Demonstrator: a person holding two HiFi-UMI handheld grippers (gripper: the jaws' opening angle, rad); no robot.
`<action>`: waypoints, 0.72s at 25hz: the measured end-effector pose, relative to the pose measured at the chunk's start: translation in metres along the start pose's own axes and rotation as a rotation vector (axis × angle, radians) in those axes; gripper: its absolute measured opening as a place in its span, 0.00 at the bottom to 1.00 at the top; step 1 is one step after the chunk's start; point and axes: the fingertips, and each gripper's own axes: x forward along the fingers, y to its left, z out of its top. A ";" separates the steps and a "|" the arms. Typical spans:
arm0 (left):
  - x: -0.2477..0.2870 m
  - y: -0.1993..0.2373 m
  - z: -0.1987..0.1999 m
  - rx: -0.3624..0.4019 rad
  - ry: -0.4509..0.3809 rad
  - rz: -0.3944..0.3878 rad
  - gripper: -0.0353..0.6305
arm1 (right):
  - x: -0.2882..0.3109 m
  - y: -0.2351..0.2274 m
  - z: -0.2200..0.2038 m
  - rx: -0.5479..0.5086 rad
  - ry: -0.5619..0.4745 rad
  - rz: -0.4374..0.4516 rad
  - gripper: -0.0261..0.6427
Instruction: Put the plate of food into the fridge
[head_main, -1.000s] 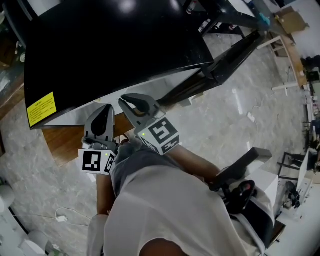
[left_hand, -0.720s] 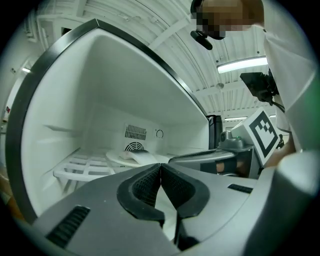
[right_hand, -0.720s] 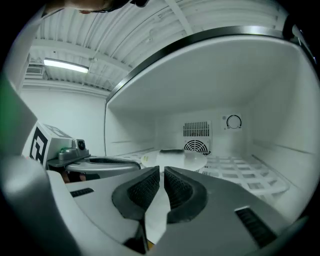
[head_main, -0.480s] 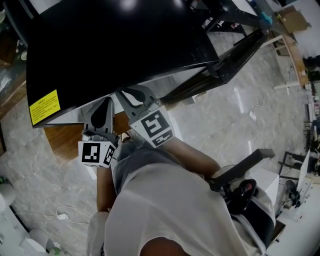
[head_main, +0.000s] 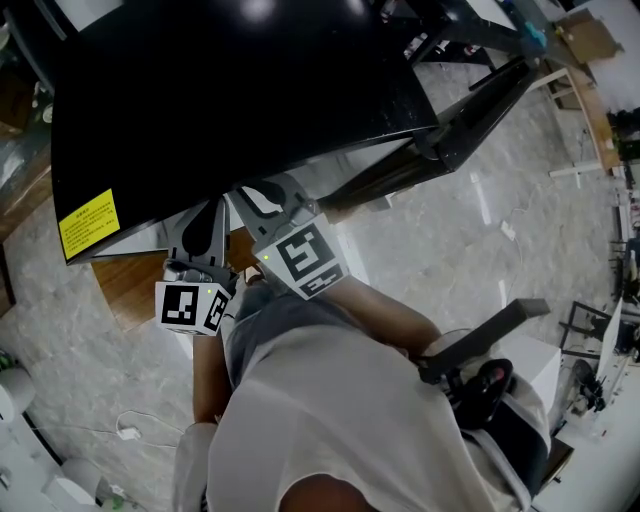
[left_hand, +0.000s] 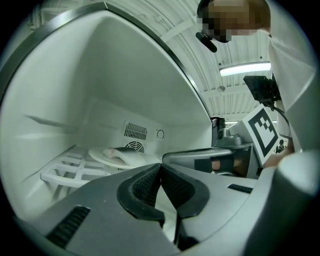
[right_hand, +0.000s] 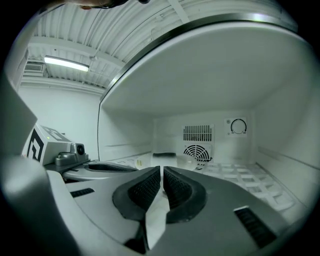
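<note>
- The plate (left_hand: 107, 159) lies flat on the white wire shelf (left_hand: 62, 174) deep inside the fridge (head_main: 230, 90), just in front of the round fan vent (right_hand: 196, 151). The pale food (left_hand: 120, 151) rests on top of it. Neither gripper touches the plate, so the placing looks done.
- The left gripper (left_hand: 160, 166) has its jaws together at the tips with nothing in them. It points level into the cavity, and the plate is ahead of it and to its left.
- The right gripper (right_hand: 162, 171) shows only a narrow slit between its jaws, which have just been closing. Nothing is between them, and the plate sits beyond the tips.
- The step in hand appears to be pulling out. The 2 grippers should draw straight back along the lines they point, without dipping, so no jaw hooks a shelf bar or clips the plate's rim.
- The 2 grippers sit just beside each other in the opening. Moving them back in parallel should avoid a knock between them.
- A nudge could slide the plate on the bars, so slow and steady is best.
</note>
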 end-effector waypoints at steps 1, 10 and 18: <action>-0.001 -0.001 0.001 -0.007 -0.004 -0.002 0.08 | -0.003 -0.003 0.002 0.002 -0.005 -0.014 0.09; -0.014 -0.019 0.006 -0.083 -0.053 0.062 0.08 | -0.046 -0.015 -0.009 0.049 -0.035 -0.053 0.07; -0.015 -0.059 -0.001 -0.019 -0.048 0.204 0.08 | -0.099 -0.021 -0.024 -0.117 0.000 -0.088 0.07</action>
